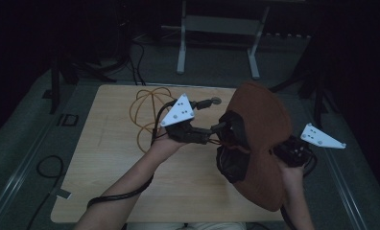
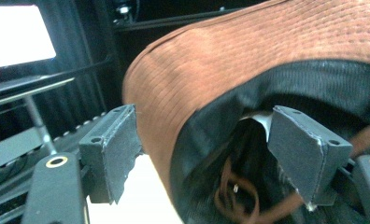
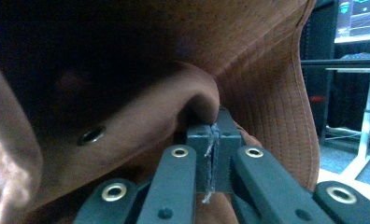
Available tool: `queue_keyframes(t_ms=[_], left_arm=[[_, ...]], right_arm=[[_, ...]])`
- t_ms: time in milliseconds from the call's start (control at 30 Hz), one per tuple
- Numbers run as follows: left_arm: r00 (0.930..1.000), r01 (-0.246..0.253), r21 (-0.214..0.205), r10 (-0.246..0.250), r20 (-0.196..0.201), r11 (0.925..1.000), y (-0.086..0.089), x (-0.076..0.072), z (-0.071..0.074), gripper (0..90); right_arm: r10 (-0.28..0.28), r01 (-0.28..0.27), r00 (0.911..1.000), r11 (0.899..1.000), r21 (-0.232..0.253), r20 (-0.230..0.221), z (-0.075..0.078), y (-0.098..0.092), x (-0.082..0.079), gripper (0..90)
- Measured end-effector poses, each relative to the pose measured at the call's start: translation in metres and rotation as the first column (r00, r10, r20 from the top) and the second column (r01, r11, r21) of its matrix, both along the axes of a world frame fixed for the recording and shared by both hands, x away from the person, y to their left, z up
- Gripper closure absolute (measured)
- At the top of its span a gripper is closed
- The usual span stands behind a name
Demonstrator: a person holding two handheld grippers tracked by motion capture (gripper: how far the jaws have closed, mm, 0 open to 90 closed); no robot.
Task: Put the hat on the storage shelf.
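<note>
High view first: we see a brown wide-brimmed hat (image 1: 262, 143) held up over the right half of the wooden table (image 1: 111, 163), its dark lined hollow (image 1: 233, 158) turned toward the left. We can make out brown cord (image 2: 234, 196) lying loose inside that hollow in the left gripper view; nothing else in it can be told. Our left gripper (image 1: 216, 130) reaches in from the left with its jaws spread apart, one pad outside the brim and one inside the crown, the quilted brim passing between them without either pad pressing on it. Our right gripper (image 3: 212, 158) sits at the hat's right edge with its jaws pressed together, pinching a fold of the brown fabric. An orange cable (image 1: 145, 108) loops on the far left part of the table.
</note>
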State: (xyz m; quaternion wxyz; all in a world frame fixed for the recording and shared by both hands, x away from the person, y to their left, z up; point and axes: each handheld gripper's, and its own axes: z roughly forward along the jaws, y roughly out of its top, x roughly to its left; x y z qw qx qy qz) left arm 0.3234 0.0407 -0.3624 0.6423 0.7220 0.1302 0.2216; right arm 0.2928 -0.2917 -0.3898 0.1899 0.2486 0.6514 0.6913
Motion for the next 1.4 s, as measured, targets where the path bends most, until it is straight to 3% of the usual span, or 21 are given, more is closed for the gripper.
queue_keyframes(t_ms=[233, 300, 467, 700, 767, 867, 900, 1033, 1067, 1100, 1133, 1233, 1267, 1300, 1367, 1400], left_arm=[[0.9974, -0.048, 0.041, 0.05, -0.052, 0.998, 0.024, -0.01, 0.003, 14.2], [0.9959, -0.054, 0.054, 0.057, -0.07, 0.9971, 0.039, -0.019, 0.001, 14.2], [0.9922, -0.084, 0.09, 0.092, -0.084, 0.9924, 0.058, -0.031, -0.005, 6.1], [0.9811, -0.164, 0.117, 0.174, -0.083, 0.9794, 0.089, -0.052, -0.017, 4.1], [0.9732, -0.197, 0.121, 0.209, -0.096, 0.973, 0.104, -0.059, -0.024, 4.1], [0.9692, -0.213, 0.12, 0.225, -0.1, 0.9697, 0.109, -0.062, -0.027, 4.1], [0.9603, -0.251, 0.121, 0.263, -0.094, 0.9604, 0.123, -0.069, -0.036, 4.1], [0.94, -0.307, 0.119, 0.321, -0.116, 0.9441, 0.144, -0.078, -0.053, 4.6], [0.9358, -0.317, 0.121, 0.331, -0.121, 0.9406, 0.147, -0.08, -0.057, 4.6], [0.9358, -0.317, 0.121, 0.331, -0.121, 0.9406, 0.147, -0.08, -0.057, 4.7], [0.9255, -0.341, 0.115, 0.355, -0.133, 0.933, 0.156, -0.084, -0.07, 4.7], [0.9062, -0.385, 0.105, 0.397, -0.146, 0.9171, 0.166, -0.089, -0.09, 4.6], [0.9062, -0.385, 0.105, 0.397, -0.146, 0.9171, 0.166, -0.089, -0.09, 4.6], [0.8907, -0.404, 0.102, 0.416, -0.183, 0.9091, 0.172, -0.09, -0.107, 4.6], [0.871, -0.429, 0.11, 0.443, -0.211, 0.8963, 0.176, -0.092, -0.126, 4.6], [0.8655, -0.434, 0.114, 0.449, -0.222, 0.8935, 0.177, -0.094, -0.134, 4.6]], right_arm=[[-0.036, 0.036, 0.9993, 0.999, 0.019, 0.013, 0.011, -0.008, 0.003, 88.8], [-0.044, 0.044, 0.9989, 0.999, 0.019, 0.016, 0.013, -0.009, 0.005, 88.8], [-0.055, 0.055, 0.9982, 0.998, 0.021, 0.022, 0.02, -0.005, 0.013, 88.7], [-0.062, 0.062, 0.9978, 0.998, 0.015, 0.022, 0.029, 0.005, 0.029, 88.8], [-0.055, 0.055, 0.9983, 0.998, 0.008, 0.018, 0.034, 0.013, 0.039, 88.8], [-0.053, 0.053, 0.9985, 0.999, 0.006, 0.017, 0.036, 0.016, 0.042, 88.8], [-0.041, 0.042, 0.999, 0.999, -0.005, 0.016, 0.04, 0.026, 0.05, 88.7], [-0.021, 0.021, 0.9998, 1.0, -0.021, 0.008, 0.045, 0.043, 0.062, 88.7], [-0.015, 0.016, 0.9998, 1.0, -0.027, 0.009, 0.046, 0.048, 0.065, 88.8], [-0.013, 0.014, 0.9999, 0.999, -0.034, 0.009, 0.047, 0.052, 0.067, 88.7], [-0.009, 0.009, 0.9999, 0.999, -0.041, 0.008, 0.049, 0.059, 0.071, 88.8], [0.006, -0.005, 0.9999, 0.998, -0.055, 0.009, 0.054, 0.074, 0.078, 88.7], [0.008, -0.007, 0.9999, 0.998, -0.059, 0.011, 0.056, 0.078, 0.08, 88.7], [0.012, -0.011, 0.9999, 0.998, -0.065, 0.012, 0.058, 0.085, 0.083, 88.8], [0.017, -0.016, 0.9998, 0.997, -0.071, 0.014, 0.062, 0.094, 0.088, 88.7], [0.024, -0.023, 0.9996, 0.997, -0.074, 0.017, 0.065, 0.1, 0.092, 88.7]])
